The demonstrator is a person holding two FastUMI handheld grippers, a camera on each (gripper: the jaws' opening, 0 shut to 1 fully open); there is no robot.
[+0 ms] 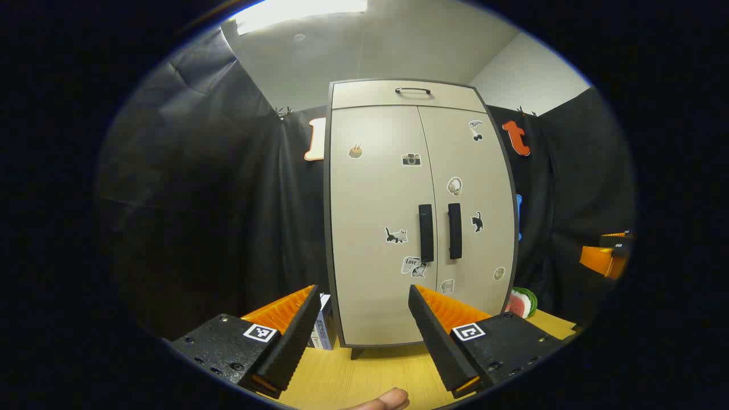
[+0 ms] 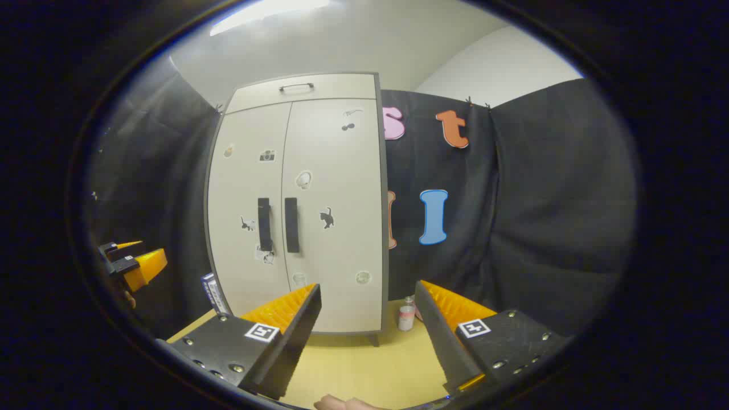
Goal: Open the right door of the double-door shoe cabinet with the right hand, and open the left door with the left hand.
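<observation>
Spread fingers of the left gripper (image 1: 357,336) sit nearest the lens, wide apart and holding nothing, low over the yellow surface (image 1: 370,378) in front of the shoe cabinet (image 1: 376,296). Both doors are closed. Up and ahead of these fingers, near the cabinet's middle seam, stand the two dark handles, each a bar with its long axis upright: the left door handle (image 1: 426,233) just left of the seam, the right door handle (image 1: 454,230) just right of it, the two close together.

From the right gripper view, the right gripper (image 2: 367,336) is likewise wide open and empty, and the cabinet lies ahead and to its left; the right door handle (image 2: 291,225) is up and left of the fingers, so that hand must swing leftward and rise. Which gripper is nearer the cabinet is hard to judge through the fisheye; they look about equally far, neither touching it
</observation>
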